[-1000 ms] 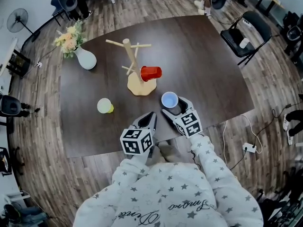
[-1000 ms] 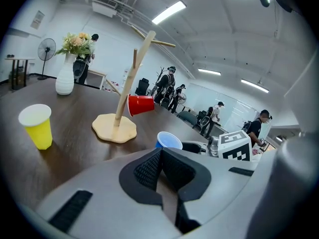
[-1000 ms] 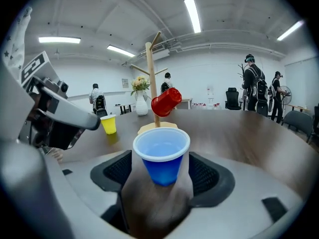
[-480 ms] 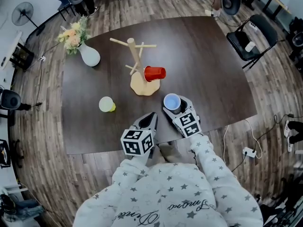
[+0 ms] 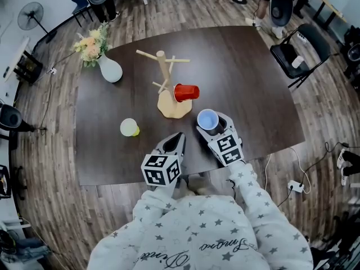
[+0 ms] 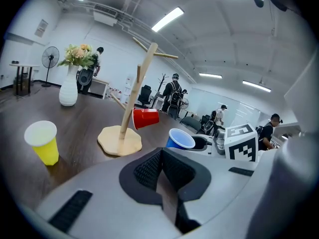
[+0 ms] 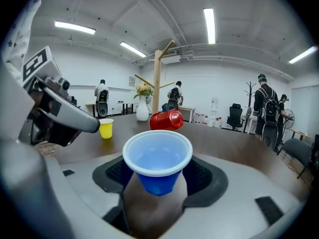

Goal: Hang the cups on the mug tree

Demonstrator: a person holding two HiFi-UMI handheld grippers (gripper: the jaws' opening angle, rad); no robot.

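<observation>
While the jaws of my right gripper (image 5: 211, 124) have just been closing, they clamp the blue cup (image 7: 157, 158) upright, near the base of the mug tree (image 5: 164, 77), where the red cup (image 5: 186, 92) hangs on a low peg. My left gripper (image 5: 178, 136) is pinched together, empty, over the near edge of the table (image 5: 253, 89). Bare wood stretches right, and the yellow cup (image 5: 129, 127) stands well apart to the left.

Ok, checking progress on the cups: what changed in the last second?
The right gripper has just been closing its jaws on the blue cup, gripped between them. The left gripper, the red cup on the mug tree and the yellow cup stayed put.
</observation>
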